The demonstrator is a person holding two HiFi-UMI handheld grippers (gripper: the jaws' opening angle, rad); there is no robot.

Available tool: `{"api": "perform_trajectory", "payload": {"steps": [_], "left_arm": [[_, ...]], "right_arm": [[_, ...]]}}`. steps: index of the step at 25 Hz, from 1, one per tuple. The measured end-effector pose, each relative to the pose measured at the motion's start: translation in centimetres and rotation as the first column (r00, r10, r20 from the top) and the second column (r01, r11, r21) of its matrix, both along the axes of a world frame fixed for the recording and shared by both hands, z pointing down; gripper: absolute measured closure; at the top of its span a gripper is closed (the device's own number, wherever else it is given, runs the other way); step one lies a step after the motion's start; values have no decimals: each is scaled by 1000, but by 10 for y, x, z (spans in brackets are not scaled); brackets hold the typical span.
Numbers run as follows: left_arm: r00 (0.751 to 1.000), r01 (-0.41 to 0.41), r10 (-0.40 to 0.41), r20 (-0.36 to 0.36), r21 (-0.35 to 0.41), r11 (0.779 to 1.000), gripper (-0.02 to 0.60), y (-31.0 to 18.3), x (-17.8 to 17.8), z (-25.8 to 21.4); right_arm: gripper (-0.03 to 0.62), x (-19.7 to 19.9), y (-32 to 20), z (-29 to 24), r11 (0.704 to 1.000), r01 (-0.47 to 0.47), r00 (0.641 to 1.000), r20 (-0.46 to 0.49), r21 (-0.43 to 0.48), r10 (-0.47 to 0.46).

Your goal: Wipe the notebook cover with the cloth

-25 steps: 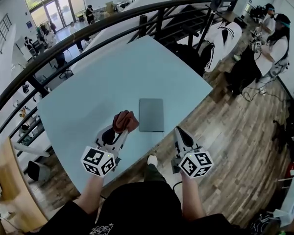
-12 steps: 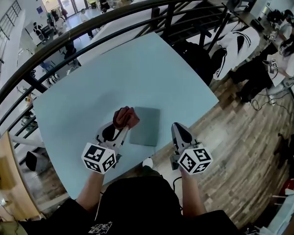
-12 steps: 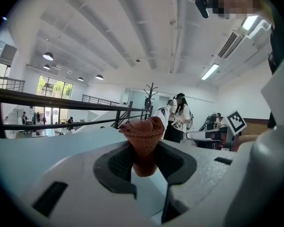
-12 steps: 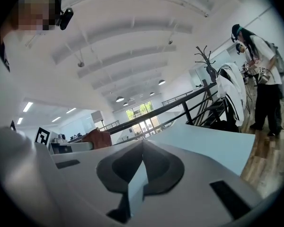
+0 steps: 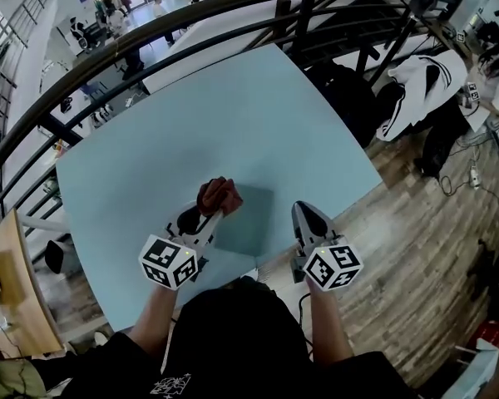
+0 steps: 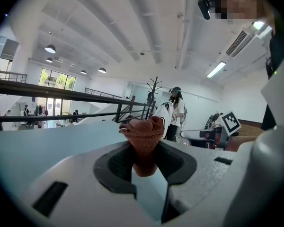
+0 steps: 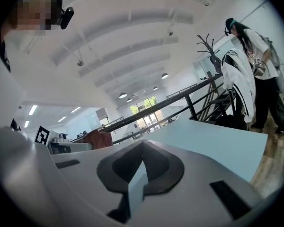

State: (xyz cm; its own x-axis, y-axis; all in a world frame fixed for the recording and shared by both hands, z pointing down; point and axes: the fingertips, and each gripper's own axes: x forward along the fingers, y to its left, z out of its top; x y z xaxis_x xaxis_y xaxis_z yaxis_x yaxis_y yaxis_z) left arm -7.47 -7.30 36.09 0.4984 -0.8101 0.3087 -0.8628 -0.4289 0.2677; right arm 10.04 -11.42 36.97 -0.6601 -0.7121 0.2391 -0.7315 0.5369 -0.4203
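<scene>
A blue-grey notebook (image 5: 254, 223) lies flat on the light blue table (image 5: 150, 148), near its front edge. My left gripper (image 5: 209, 212) is shut on a bunched red-brown cloth (image 5: 218, 195), which sits over the notebook's upper left part. In the left gripper view the cloth (image 6: 144, 138) sticks up from between the closed jaws. My right gripper (image 5: 304, 209) hovers shut and empty to the right of the notebook, at the table's front edge. In the right gripper view its jaws (image 7: 142, 145) meet, and the cloth (image 7: 98, 139) shows at the left.
A black railing (image 5: 233, 2) curves behind the table. Wooden floor (image 5: 432, 248) lies to the right, below the table edge. A person (image 7: 255, 70) and a coat stand with hung jackets (image 5: 424, 65) are at the far right.
My left gripper has carried the cloth to the right, from beside the notebook onto its upper left part. The right gripper has stayed near the table's front edge.
</scene>
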Motion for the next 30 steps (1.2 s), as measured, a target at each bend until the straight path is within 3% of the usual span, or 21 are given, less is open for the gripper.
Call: {"api": "perform_trajectory", "payload": {"steps": [8,17,30], "left_arm": [[1000,2,-1,25,-51,999,456,-5,1,21],[999,-24,14,-52,-183,983,456,-12,-10,64],[984,-164,130,-120,-341,926,456,-30,21,148]], "right_arm": [[588,-13,-6,20,998,54,999,4,-44,-54],[588,-49,-4,49,989,100,995,-9,-107,-102],[588,-53,-4,137,962,21,998,-47,-271,-35]]}}
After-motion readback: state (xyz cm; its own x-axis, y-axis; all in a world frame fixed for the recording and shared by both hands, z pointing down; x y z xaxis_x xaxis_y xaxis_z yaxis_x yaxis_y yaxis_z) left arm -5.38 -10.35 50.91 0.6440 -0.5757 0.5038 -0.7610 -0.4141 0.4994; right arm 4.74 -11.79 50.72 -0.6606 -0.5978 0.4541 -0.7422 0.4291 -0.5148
